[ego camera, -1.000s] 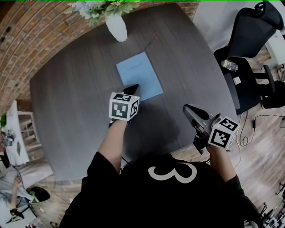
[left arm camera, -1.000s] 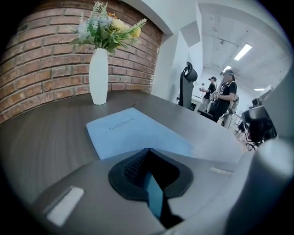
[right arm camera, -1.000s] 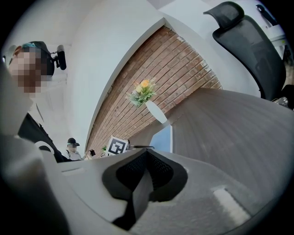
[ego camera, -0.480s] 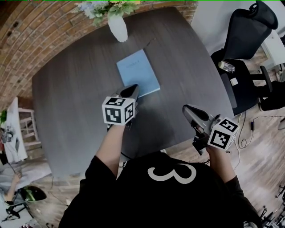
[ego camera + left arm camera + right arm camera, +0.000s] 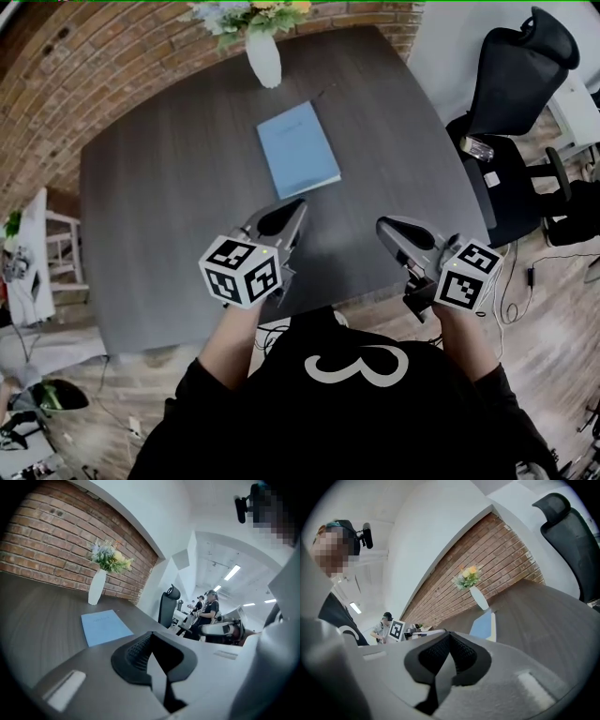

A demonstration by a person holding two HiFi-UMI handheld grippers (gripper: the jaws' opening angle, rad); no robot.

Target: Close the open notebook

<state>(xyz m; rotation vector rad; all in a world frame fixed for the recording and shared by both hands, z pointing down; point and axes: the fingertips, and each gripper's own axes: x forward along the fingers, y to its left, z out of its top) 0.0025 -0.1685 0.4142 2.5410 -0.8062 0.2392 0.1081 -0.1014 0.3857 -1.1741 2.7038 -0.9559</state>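
Observation:
The notebook (image 5: 298,148) lies flat and closed on the dark table (image 5: 169,187), its light blue cover facing up. It also shows in the left gripper view as the same blue notebook (image 5: 105,626) and edge-on in the right gripper view (image 5: 483,624). My left gripper (image 5: 298,206) hovers over the near part of the table, a short way in front of the notebook and apart from it, shut and holding nothing (image 5: 151,637). My right gripper (image 5: 382,225) hangs near the table's front right edge, also shut and empty (image 5: 449,637).
A white vase (image 5: 263,58) with flowers stands at the table's far edge by the brick wall (image 5: 56,84). A black office chair (image 5: 516,75) sits to the right of the table. People stand in the background of the left gripper view.
My left gripper has pulled back from the notebook's near edge toward the person. The right gripper has barely moved. The notebook stays closed in place.

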